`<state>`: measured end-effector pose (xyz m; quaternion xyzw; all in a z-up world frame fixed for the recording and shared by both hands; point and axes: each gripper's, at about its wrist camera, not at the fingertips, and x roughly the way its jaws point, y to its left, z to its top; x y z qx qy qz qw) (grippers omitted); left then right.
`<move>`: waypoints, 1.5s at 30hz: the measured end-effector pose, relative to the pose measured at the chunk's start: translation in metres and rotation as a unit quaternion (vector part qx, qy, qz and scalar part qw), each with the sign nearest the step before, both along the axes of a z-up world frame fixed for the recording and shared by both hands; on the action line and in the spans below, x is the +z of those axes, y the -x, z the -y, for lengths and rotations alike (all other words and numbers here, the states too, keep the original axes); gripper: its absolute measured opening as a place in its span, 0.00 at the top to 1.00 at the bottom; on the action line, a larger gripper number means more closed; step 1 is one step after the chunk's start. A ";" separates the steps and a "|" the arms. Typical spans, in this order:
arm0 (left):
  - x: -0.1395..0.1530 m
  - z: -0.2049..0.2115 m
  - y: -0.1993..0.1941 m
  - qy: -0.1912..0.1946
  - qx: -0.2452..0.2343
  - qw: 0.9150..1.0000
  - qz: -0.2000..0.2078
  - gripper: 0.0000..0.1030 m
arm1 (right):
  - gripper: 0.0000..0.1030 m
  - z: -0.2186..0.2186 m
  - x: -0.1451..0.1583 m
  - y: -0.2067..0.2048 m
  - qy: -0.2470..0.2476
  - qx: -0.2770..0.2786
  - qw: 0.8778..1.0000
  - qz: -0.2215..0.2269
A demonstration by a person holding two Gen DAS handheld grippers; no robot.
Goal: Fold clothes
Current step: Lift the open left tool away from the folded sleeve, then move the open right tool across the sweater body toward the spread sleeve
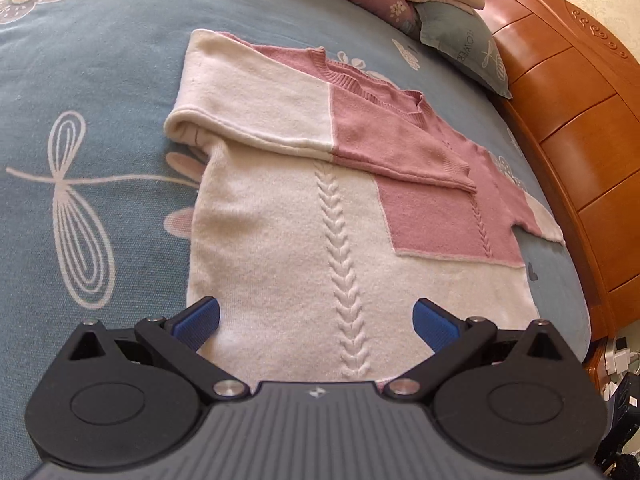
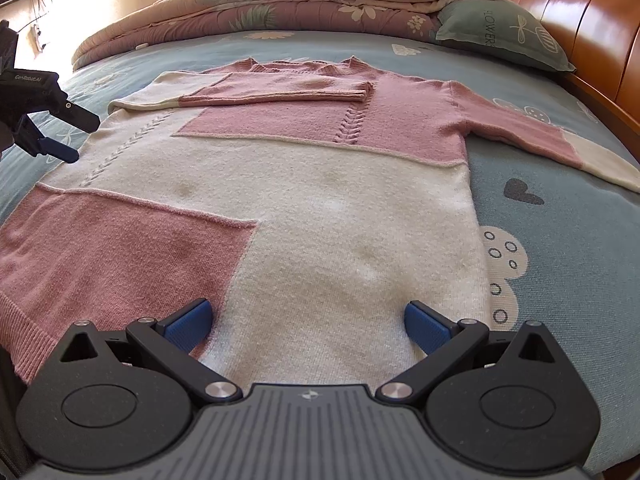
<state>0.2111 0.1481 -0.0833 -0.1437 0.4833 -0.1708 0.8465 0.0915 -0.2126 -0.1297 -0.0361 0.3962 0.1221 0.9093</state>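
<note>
At the bottom of each frame, the left gripper (image 1: 316, 322) and right gripper (image 2: 307, 322) hover spread wide, holding nothing. Beyond them the sweater (image 2: 304, 200) lies flat mid-frame on the bed (image 2: 560, 240), one sleeve (image 2: 280, 90) folded across its chest.

Two low wrist views, perhaps overlapping mid-sweater (image 1: 280, 240)

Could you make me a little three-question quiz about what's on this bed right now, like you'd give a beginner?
1. True or false: one sleeve of the sweater is folded across its chest.
2. Which sleeve lies stretched out on the bedsheet? A) left B) right
3. Fill in: both the left tongs and right tongs are ____.

Key: 1 true; 2 B, seen from the right wrist view; 3 open, holding nothing.
</note>
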 end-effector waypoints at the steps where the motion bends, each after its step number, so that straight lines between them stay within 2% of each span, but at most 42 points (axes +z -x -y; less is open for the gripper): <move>1: 0.001 -0.001 0.006 0.000 0.005 1.000 0.004 0.01 | 0.00 0.000 0.000 0.000 0.000 -0.001 1.000 0.001; 4: 0.003 -0.004 0.023 -0.001 0.019 1.000 0.015 0.01 | 0.00 0.000 0.000 0.001 -0.001 -0.002 1.000 0.002; 11: 0.008 0.046 0.048 -0.052 -0.021 0.996 0.069 0.01 | 0.00 0.000 0.000 0.002 -0.001 -0.002 1.000 0.005; 15: -0.023 0.072 0.057 -0.111 -0.017 0.992 0.048 0.01 | 0.00 0.000 0.000 0.006 0.001 -0.004 1.000 0.010; 16: -0.025 0.076 0.062 -0.127 -0.019 0.990 0.066 0.01 | 0.00 0.001 0.001 0.008 0.002 -0.003 1.000 0.009; 20: -0.025 0.084 0.077 -0.160 -0.027 0.984 0.080 0.01 | 0.00 0.006 0.004 0.019 0.004 0.004 1.000 0.002; 24: -0.021 0.081 0.083 -0.149 -0.023 0.986 0.069 0.01 | 0.00 0.011 0.013 0.017 -0.007 0.003 1.000 -0.029; 28: -0.024 0.082 0.085 -0.148 -0.015 0.987 0.068 0.01 | 0.00 0.015 0.026 0.006 -0.037 -0.005 0.999 -0.014; 34: -0.026 0.083 0.091 -0.157 -0.020 0.985 0.075 0.01 | 0.00 0.012 0.012 -0.002 -0.012 0.003 0.998 -0.056; 36: -0.026 0.080 0.092 -0.151 -0.018 0.985 0.078 0.01 | 0.00 0.016 0.009 0.009 -0.002 0.006 0.999 -0.045; 40: -0.026 0.078 0.093 -0.147 -0.015 0.986 0.079 0.01 | 0.00 0.029 0.018 0.021 -0.023 -0.007 0.998 -0.050; 42: -0.025 0.078 0.095 -0.147 -0.013 0.986 0.078 0.01 | 0.00 0.030 0.026 0.021 -0.024 -0.013 0.999 -0.034; 45: -0.024 0.078 0.096 -0.148 -0.010 0.986 0.076 0.01 | 0.00 0.022 0.033 0.012 0.016 -0.025 1.000 -0.009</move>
